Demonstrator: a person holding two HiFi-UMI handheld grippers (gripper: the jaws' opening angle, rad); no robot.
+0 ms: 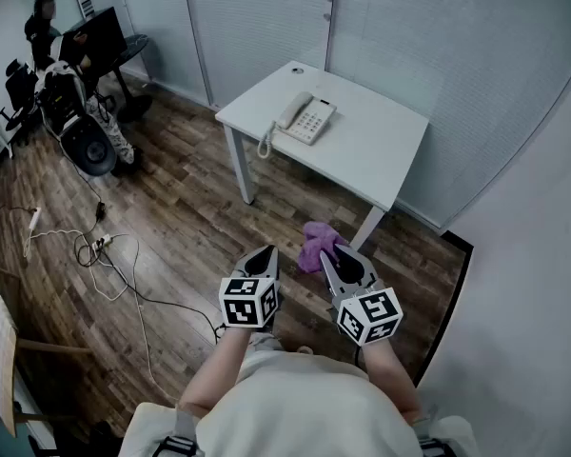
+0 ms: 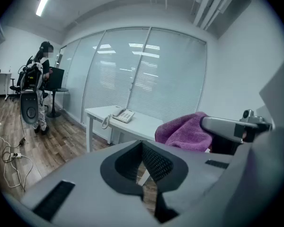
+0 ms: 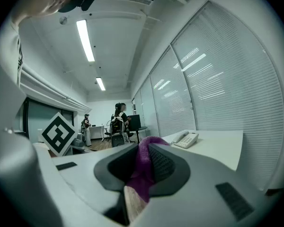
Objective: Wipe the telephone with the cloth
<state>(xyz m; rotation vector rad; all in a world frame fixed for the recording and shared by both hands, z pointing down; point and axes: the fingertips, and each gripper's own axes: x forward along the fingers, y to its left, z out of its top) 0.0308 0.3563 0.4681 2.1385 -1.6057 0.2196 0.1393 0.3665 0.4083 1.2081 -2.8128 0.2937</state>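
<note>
Cloth [image 3: 143, 168] tight in right hand-held gripper [image 3: 145, 148]

Even, cool light from ceiling tubes [image 3: 85, 39]; fisheye warp, dark corners.

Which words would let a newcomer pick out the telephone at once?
Find the white table standing against the window blinds. The telephone lies on its top, near the edge at the head view's left. It is a white desk set with a keypad, marked out by its handset and by the curly cord drooping over the table's edge.
</note>
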